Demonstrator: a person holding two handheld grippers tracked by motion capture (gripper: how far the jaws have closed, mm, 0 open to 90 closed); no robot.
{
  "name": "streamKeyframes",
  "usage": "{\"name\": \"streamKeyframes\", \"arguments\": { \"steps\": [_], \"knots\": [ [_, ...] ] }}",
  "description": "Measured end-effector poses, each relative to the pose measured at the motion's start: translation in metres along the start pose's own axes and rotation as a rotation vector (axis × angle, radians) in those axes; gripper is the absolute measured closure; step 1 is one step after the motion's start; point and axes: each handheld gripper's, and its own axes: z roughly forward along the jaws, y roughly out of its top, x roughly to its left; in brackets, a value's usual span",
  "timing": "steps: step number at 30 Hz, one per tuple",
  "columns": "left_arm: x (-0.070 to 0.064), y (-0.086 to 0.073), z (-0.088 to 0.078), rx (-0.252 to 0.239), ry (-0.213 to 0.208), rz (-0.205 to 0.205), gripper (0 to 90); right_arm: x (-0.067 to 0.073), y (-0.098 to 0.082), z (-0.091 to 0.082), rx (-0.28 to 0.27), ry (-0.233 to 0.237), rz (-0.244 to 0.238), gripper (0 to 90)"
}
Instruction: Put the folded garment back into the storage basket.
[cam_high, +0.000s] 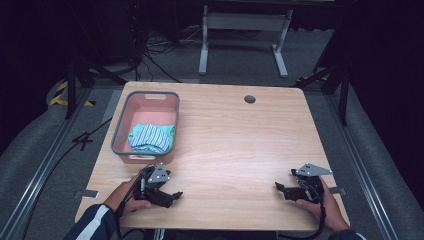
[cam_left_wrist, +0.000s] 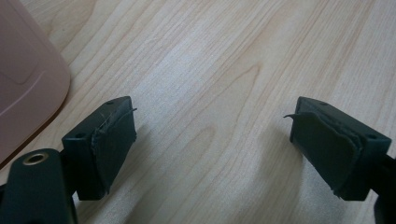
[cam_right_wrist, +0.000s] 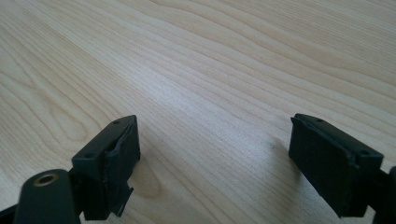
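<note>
A pink basket (cam_high: 146, 99) with a grey rim stands at the table's left side; a folded cloth (cam_high: 151, 137) striped in blue and white lies in its near end. My left gripper (cam_high: 176, 195) rests on the wood just in front of the basket, held by a hand in a dark sleeve with white stripes. Its jaws stand open (cam_left_wrist: 212, 149) with bare wood between them, and the basket's pink corner (cam_left_wrist: 25, 88) shows at the left. My right gripper (cam_high: 278, 186) rests near the front right of the table, open (cam_right_wrist: 215, 163) over bare wood.
The wooden table (cam_high: 235, 145) has a round cable hole (cam_high: 250, 99) near its far edge. Beyond it stands a white metal frame (cam_high: 243, 30) on grey carpet, with cables trailing on the floor at the left.
</note>
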Motion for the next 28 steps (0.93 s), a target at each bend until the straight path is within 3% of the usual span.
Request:
{"name": "streamKeyframes", "arguments": {
  "steps": [13, 17, 28],
  "knots": [
    [-0.0002, 0.0000, 0.0002, -0.002, 0.000, -0.003, 14.4, 0.0000, 0.0000, 0.0000, 0.000, 0.000, 0.000, 17.0],
    [-0.0001, 0.0000, 0.0002, -0.003, 0.000, -0.002, 14.4, 0.0005, -0.0002, -0.0005, -0.010, 0.012, -0.011, 20.8],
    [0.0000, 0.0000, 0.0002, -0.002, 0.000, -0.001, 14.4, -0.0018, 0.0007, 0.0008, -0.002, 0.018, -0.020, 17.6]
  ]
}}
